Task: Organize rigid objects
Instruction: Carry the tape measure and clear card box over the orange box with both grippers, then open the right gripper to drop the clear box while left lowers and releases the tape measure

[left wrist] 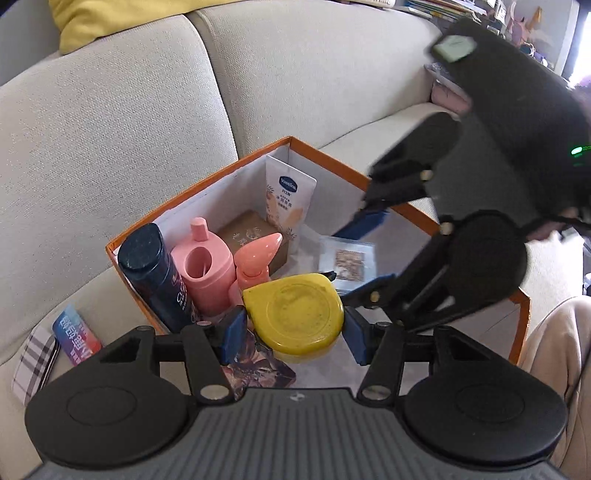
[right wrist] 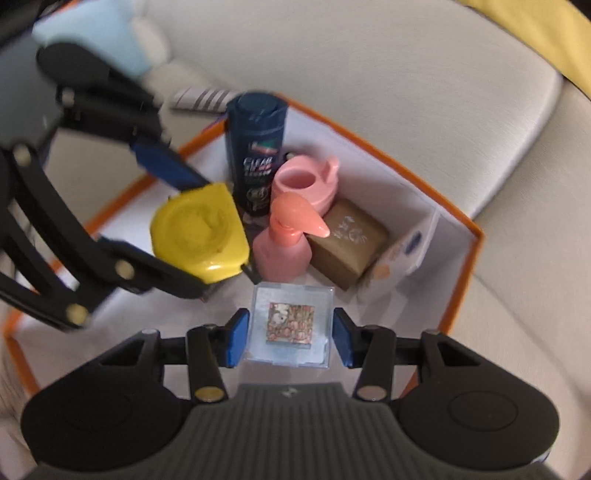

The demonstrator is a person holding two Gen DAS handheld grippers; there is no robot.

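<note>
An orange-rimmed white box (left wrist: 207, 181) (right wrist: 465, 225) sits on a beige sofa. My left gripper (left wrist: 293, 328) is shut on a yellow tape measure (left wrist: 299, 317) (right wrist: 199, 236), held above the box's near side. My right gripper (right wrist: 290, 338) (left wrist: 364, 254) is open, its blue pads (right wrist: 236, 341) either side of a clear square case (right wrist: 290, 326) (left wrist: 347, 262) lying on the box floor. Inside stand a dark blue shampoo bottle (left wrist: 159, 273) (right wrist: 256, 147), a pink jug (left wrist: 207, 266) (right wrist: 308, 181), a pink spray bottle (left wrist: 255, 262) (right wrist: 284, 240), a brown box (left wrist: 255, 232) (right wrist: 347, 240) and a Vaseline tube (left wrist: 290, 195) (right wrist: 402, 251).
A checked case (left wrist: 35, 365) (right wrist: 201, 98) and a colourful card (left wrist: 75, 332) lie on the sofa left of the box. A patterned card (left wrist: 262, 365) lies in the box under my left gripper. A yellow cushion (left wrist: 107, 18) leans on the backrest. The person's knee (left wrist: 561, 343) is at the right.
</note>
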